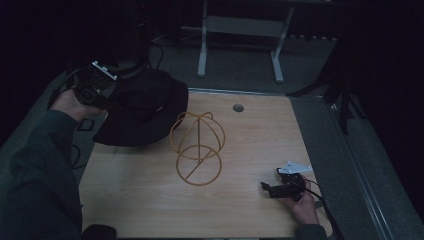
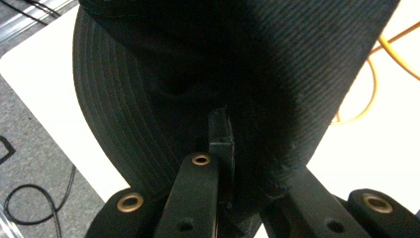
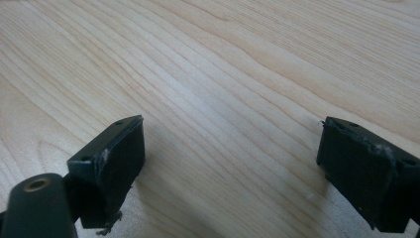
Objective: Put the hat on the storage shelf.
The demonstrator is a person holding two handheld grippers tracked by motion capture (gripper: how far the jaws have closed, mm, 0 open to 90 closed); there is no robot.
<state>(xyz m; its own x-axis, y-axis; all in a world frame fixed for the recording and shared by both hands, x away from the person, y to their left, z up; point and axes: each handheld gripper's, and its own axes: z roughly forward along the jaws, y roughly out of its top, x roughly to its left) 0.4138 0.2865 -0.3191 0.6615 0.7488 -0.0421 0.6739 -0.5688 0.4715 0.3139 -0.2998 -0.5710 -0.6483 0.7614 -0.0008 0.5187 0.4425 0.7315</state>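
Right tool [image 1: 267,189] low on the near tabletop [image 1: 150,200] with jaws spread wide over bare wood, wire stand [image 1: 197,148] at mid-table, left tool [image 2: 225,148] clamped on black hat's [image 1: 145,107] brim, far left corner.

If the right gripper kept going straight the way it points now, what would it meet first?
Probably the bare wooden table: the right gripper has open fingers angled low over it, and nothing else lies ahead, though depth is hard to judge.
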